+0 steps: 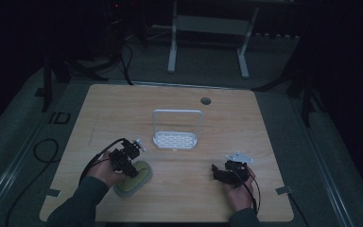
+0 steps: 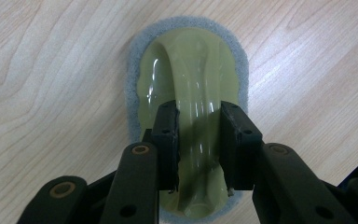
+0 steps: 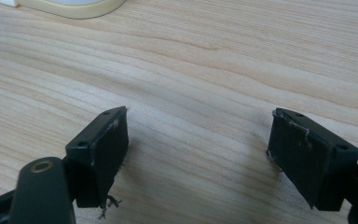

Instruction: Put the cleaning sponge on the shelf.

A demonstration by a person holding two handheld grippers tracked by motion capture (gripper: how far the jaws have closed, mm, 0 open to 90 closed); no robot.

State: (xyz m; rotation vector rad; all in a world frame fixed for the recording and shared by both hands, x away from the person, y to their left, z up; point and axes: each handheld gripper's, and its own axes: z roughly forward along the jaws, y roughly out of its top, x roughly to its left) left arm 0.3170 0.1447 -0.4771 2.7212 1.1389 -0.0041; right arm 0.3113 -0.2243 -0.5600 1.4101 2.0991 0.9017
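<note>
Now your left gripper [image 2: 198, 149] clamps arched handle [image 2: 196, 98] of green scrubbing pad [image 1: 134, 178], one jaw each side, closed tight against it. Pad lies flat on wooden table [image 1: 246, 127], near front left edge, grey fuzzy rim showing all round in left gripper view. Your right gripper [image 3: 198, 154] sits low over bare wood at front right, jaws spread wide, holding nothing. White wire rack [image 1: 176, 131] stands upright mid-table, well apart from both grippers, beyond pad. Small round hole [image 1: 205, 100] near far edge.
</note>
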